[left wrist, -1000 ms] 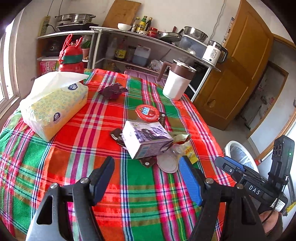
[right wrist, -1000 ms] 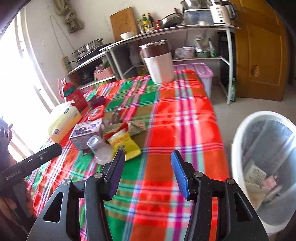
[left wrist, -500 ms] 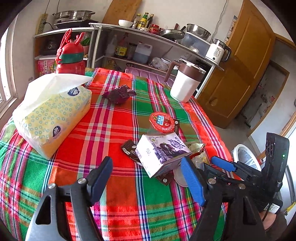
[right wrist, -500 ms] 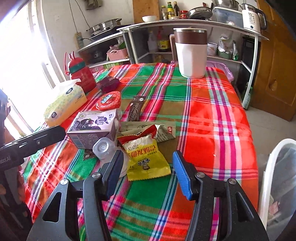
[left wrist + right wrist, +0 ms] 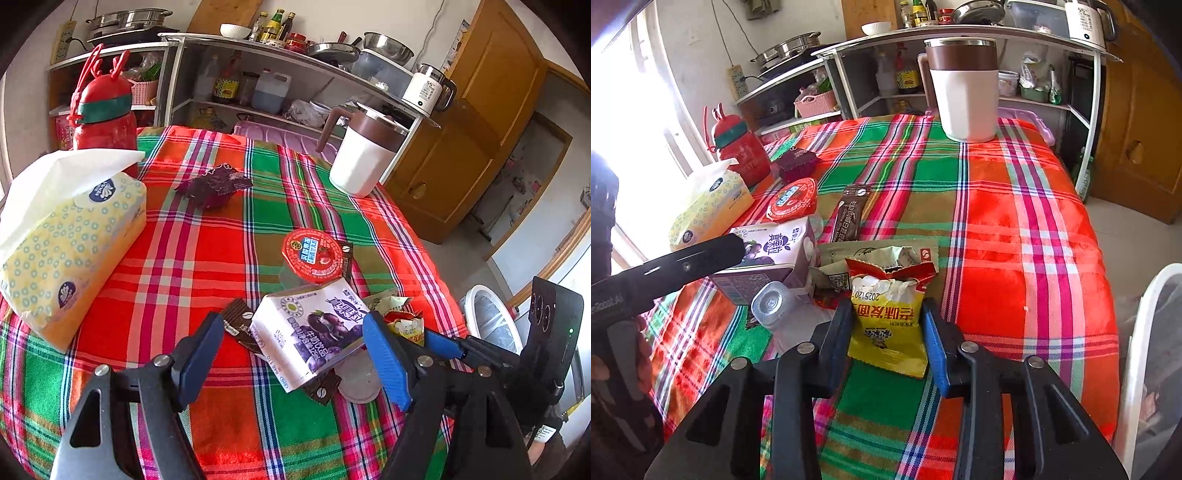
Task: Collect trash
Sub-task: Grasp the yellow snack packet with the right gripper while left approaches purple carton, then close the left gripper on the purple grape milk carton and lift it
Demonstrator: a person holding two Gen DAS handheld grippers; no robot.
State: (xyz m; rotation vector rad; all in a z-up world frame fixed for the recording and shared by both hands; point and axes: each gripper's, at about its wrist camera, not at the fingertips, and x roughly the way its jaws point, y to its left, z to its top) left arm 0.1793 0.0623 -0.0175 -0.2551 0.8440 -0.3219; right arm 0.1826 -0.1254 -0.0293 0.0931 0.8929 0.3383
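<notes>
A pile of trash lies on the plaid tablecloth (image 5: pixel 207 258). A white and purple drink carton (image 5: pixel 310 328) lies on its side between the jaws of my open left gripper (image 5: pixel 295 350); it also shows in the right wrist view (image 5: pixel 775 251). My open right gripper (image 5: pixel 888 332) straddles a yellow snack packet (image 5: pixel 886 325) with a torn red top. Beside it lie a clear plastic cup (image 5: pixel 772 302), a brown wrapper (image 5: pixel 851 218), a red round lid (image 5: pixel 312 254) and a dark purple wrapper (image 5: pixel 214 184).
A tissue pack (image 5: pixel 66 243) and a red bottle (image 5: pixel 103 114) stand at the left. A white and brown jug (image 5: pixel 362 155) stands at the far edge. A white trash bin (image 5: pixel 1152 354) stands on the floor right of the table. Kitchen shelves (image 5: pixel 258 74) are behind.
Both grippers have moved forward to the trash pile. The left one now has the carton between its jaws, and the right one now straddles the yellow packet.
</notes>
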